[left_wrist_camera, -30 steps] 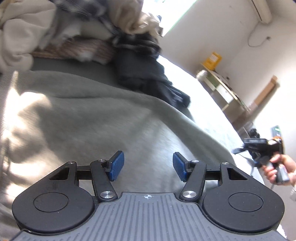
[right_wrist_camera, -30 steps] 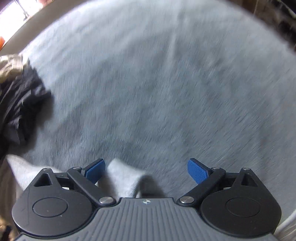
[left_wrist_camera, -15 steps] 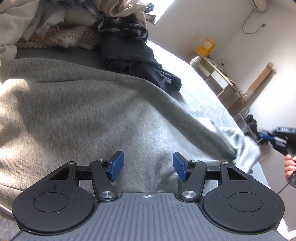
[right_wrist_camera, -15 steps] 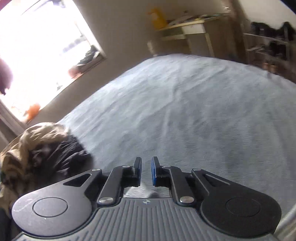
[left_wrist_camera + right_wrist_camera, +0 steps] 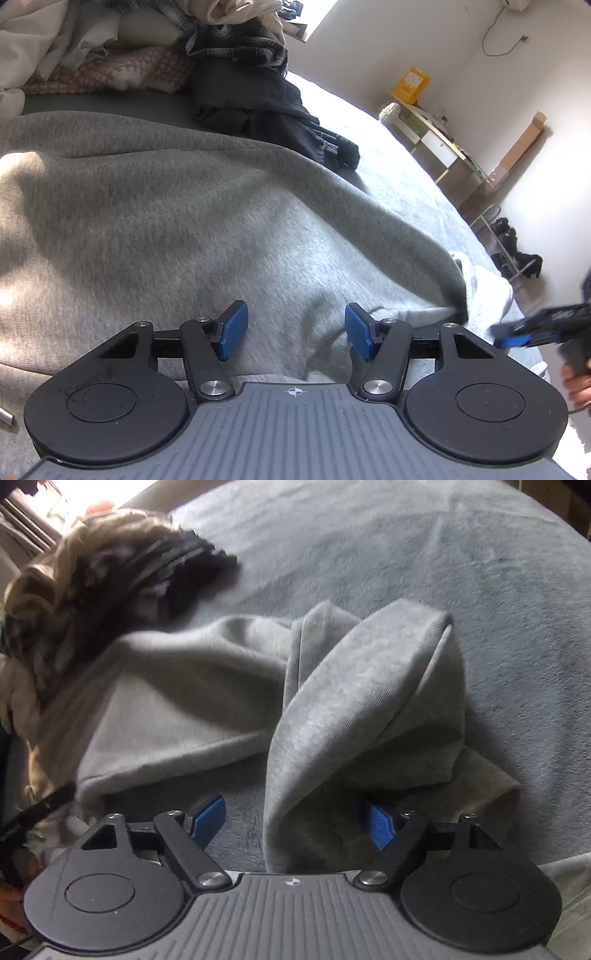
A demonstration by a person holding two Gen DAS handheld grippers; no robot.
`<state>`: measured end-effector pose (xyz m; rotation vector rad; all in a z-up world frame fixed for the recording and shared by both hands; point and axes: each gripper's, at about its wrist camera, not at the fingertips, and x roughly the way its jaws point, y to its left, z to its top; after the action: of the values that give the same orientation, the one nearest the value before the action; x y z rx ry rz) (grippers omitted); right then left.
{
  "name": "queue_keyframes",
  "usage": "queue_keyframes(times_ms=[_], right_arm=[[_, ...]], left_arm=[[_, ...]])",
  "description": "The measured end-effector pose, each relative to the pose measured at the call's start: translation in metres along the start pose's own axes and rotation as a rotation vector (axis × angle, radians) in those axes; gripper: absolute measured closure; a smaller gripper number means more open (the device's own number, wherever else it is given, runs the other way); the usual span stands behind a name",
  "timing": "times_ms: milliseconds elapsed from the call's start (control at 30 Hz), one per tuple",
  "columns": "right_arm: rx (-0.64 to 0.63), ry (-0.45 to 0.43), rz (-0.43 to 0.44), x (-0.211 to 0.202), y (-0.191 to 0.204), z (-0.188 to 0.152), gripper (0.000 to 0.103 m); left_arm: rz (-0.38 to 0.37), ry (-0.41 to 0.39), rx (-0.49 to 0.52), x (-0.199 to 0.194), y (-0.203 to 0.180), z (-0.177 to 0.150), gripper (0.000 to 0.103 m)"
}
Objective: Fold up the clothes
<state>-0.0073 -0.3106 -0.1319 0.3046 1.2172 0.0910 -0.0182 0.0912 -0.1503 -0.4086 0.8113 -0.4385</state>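
Observation:
A grey sweatshirt (image 5: 184, 229) lies spread over the bed and fills most of the left wrist view. My left gripper (image 5: 295, 330) hovers just above it, open, with nothing pinched. In the right wrist view a bunched sleeve of the grey sweatshirt (image 5: 369, 701) stands up in a fold on the blue-grey bed cover (image 5: 406, 554). My right gripper (image 5: 295, 823) is open, and the lower part of that fold lies loosely between its blue pads. The right gripper (image 5: 535, 332) also shows at the far right of the left wrist view, held by a hand (image 5: 576, 384).
A heap of dark garments (image 5: 258, 103) and cream and plaid clothes (image 5: 92, 44) sits at the head of the bed. It appears as a tan and black pile (image 5: 92, 583) in the right wrist view. A desk (image 5: 436, 136) and a shoe rack (image 5: 513, 251) stand beyond the bed.
My right gripper was shut half a second ago and pointed across the room; now it is open and points down at the folded sleeve. The left gripper stays open over the sweatshirt.

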Motion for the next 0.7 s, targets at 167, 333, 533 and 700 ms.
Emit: queue_keyframes(times_ms=[167, 333, 533, 700], right_arm=[[0.001, -0.096, -0.111, -0.005, -0.004, 0.021, 0.092], [-0.048, -0.305, -0.262, -0.077, -0.028, 0.067, 0.092], [0.082, -0.284, -0.474, -0.086, -0.099, 0.121, 0.040], [0.263, -0.389, -0.462, -0.085, -0.147, 0.130, 0.037]], left_arm=[[0.011, -0.004, -0.006, 0.001, 0.003, 0.000, 0.045], [0.013, 0.002, -0.011, 0.003, 0.013, 0.002, 0.045], [0.015, 0.009, -0.013, 0.003, 0.013, 0.005, 0.045], [0.020, 0.007, 0.010, 0.003, 0.011, 0.013, 0.045]])
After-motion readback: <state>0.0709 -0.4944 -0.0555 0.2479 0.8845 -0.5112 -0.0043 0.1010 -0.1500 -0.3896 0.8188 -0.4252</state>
